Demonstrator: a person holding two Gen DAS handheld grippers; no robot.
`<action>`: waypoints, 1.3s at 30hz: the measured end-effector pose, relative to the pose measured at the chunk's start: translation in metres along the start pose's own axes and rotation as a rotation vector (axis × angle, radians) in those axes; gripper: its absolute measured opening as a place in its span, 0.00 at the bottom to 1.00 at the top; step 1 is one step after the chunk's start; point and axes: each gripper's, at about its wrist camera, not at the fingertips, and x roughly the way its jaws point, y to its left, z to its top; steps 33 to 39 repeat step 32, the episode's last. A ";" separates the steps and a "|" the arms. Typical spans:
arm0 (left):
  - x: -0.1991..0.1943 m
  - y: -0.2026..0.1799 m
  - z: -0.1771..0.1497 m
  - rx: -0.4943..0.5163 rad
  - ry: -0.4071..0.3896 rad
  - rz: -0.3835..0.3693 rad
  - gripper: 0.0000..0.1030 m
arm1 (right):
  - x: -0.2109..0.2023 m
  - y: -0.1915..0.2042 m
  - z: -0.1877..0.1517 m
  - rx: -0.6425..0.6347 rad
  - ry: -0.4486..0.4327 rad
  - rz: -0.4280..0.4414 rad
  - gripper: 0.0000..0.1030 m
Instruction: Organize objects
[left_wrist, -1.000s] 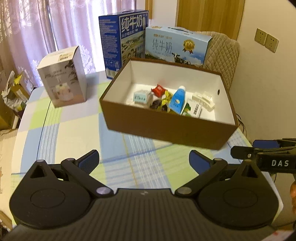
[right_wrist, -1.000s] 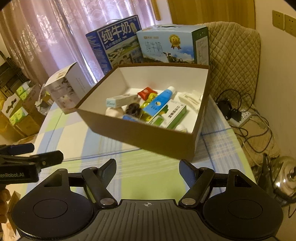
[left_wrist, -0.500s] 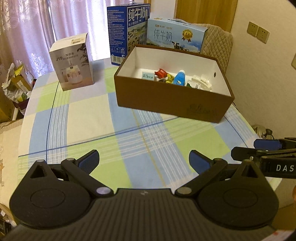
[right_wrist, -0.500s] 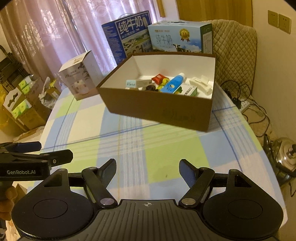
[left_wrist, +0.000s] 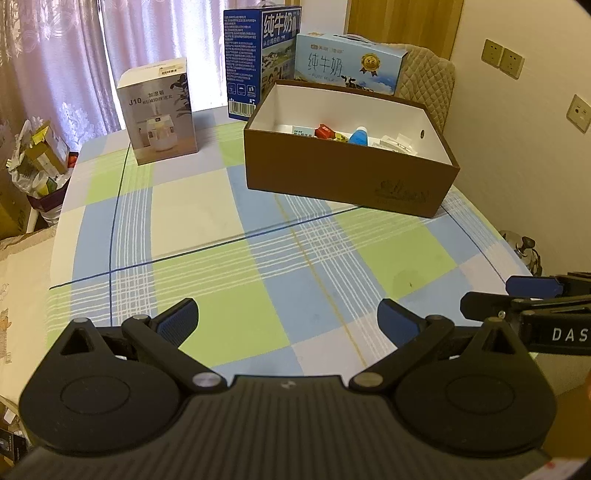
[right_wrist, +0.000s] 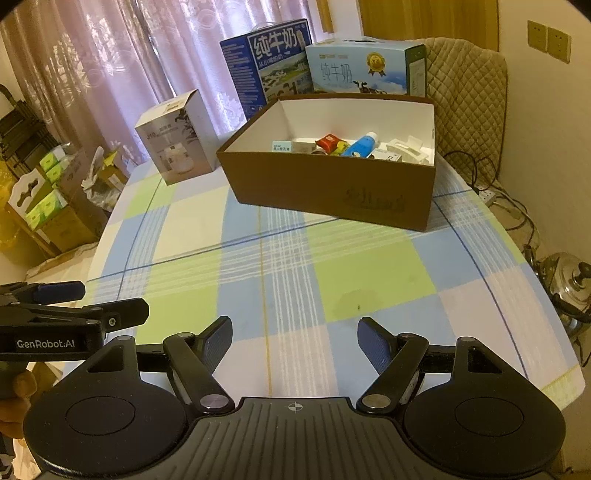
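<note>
A checked bench (left_wrist: 207, 221) carries a brown box (right_wrist: 332, 192) at its far side, filled with small packets and a blue tube (right_wrist: 364, 144). Both the left gripper (left_wrist: 288, 317) and right gripper (right_wrist: 294, 339) hover spread and empty. The light, stiff cardboard box looks best gripped by its rim.

Left gripper (left_wrist: 288, 319) and right gripper (right_wrist: 294, 341), each with jaws spread wide and nothing between the blue-padded fingers (left_wrist: 179, 317). Both hover above the near edge of the checked tablecloth (left_wrist: 258, 258), side by side and level, pointing across it. The right gripper's fingers enter the left wrist view from the right margin; the left gripper's fingers enter the right wrist view from the left margin. A hand (right_wrist: 16, 400) grips the left gripper's handle beneath its body.
</note>
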 end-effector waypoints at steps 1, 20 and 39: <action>-0.001 0.000 -0.001 0.001 -0.001 -0.002 0.99 | -0.001 0.001 -0.002 0.001 -0.001 -0.002 0.70; -0.008 -0.004 -0.008 0.009 -0.009 -0.010 0.99 | -0.010 0.002 -0.009 0.005 -0.010 -0.010 0.70; 0.004 -0.014 0.004 0.013 -0.006 -0.007 0.99 | -0.007 -0.005 -0.004 0.005 -0.005 -0.009 0.70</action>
